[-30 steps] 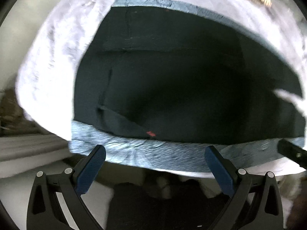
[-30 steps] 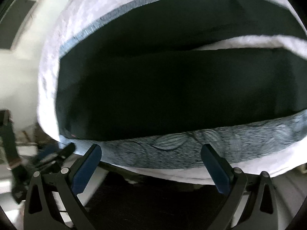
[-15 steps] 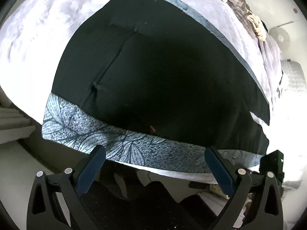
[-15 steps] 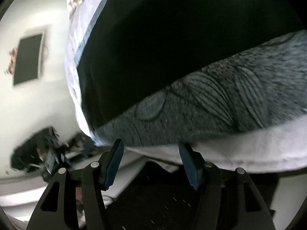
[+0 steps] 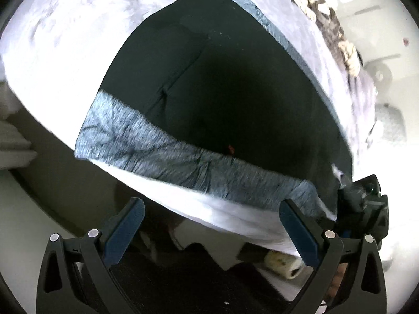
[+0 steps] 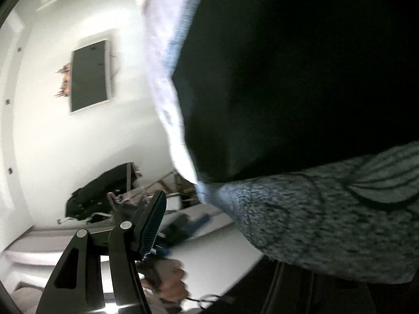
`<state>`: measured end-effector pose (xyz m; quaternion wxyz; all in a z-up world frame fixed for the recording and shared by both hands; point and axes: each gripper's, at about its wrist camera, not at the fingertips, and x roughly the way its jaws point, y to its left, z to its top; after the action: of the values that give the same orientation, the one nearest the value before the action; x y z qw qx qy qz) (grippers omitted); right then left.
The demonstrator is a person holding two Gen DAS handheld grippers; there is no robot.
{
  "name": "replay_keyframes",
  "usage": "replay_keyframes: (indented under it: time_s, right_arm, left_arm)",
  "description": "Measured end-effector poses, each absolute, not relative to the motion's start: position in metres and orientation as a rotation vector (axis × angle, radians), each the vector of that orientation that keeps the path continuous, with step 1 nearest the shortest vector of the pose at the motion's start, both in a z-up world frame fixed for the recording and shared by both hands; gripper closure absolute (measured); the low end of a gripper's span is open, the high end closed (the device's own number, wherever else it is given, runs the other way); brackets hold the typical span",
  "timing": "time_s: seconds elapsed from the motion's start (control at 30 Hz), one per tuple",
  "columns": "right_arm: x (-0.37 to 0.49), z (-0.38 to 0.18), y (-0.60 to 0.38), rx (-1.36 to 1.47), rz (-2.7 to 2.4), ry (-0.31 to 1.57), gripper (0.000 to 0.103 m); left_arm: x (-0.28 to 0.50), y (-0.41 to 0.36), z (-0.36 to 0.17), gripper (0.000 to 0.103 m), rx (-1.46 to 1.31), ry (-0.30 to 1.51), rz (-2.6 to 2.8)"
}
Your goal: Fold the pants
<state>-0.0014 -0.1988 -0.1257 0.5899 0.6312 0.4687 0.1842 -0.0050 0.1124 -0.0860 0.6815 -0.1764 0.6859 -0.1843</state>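
Observation:
The black pants point(image 5: 222, 86) lie flat on a bed, over a white cover with a grey-blue leaf-patterned band point(image 5: 167, 154). A tiny red mark point(image 5: 230, 148) shows at their near edge. My left gripper point(image 5: 209, 225) is open and empty, off the bed's near edge, short of the pants. In the right wrist view the pants point(image 6: 301, 65) fill the upper right, above the patterned band point(image 6: 327, 209). Only one finger point(image 6: 153, 219) of the right gripper shows, at the lower left; the other is hidden under the bedding. The right gripper's body point(image 5: 364, 204) shows at the bed's right corner.
White bed cover point(image 5: 60, 47) surrounds the pants. A patterned blanket point(image 5: 327, 23) lies at the far right of the bed. A dark screen point(image 6: 90, 76) hangs on a white wall. Dark clutter and a rack point(image 6: 104, 196) stand by the wall. A hand point(image 6: 167, 285) holds the left gripper.
Both views have swung. The left gripper has backed off and turned, the bed corner now showing. The right gripper has rolled and moved in close to the bed edge; its second finger has left view.

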Motion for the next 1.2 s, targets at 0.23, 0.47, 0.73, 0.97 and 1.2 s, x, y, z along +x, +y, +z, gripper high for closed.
replay_keyframes:
  time_s: [0.23, 0.47, 0.73, 0.97, 1.2]
  right_arm:
    - [0.007, -0.099, -0.212, 1.466, 0.472, 1.033, 0.033]
    - [-0.005, -0.106, -0.216, 1.435, 0.46, 1.083, 0.033]
    - [-0.067, -0.153, -0.268, 1.601, 0.167, 1.088, 0.094]
    - [-0.045, -0.107, -0.303, 1.439, 0.138, 1.002, 0.096]
    - [0.042, -0.05, -0.35, 1.225, 0.18, 0.952, 0.096]
  left_arm:
    - [0.006, 0.096, -0.1, 0.0, -0.626, 1.52, -0.441]
    - [0.038, 0.1, -0.102, 0.049, -0.66, 1.464, -0.351]
    - [0.046, 0.103, -0.081, 0.073, -0.469, 1.466, -0.34]
    - [0.067, 0.082, -0.044, 0.073, -0.384, 1.383, -0.358]
    - [0.153, 0.032, -0.014, 0.072, -0.291, 1.233, -0.428]
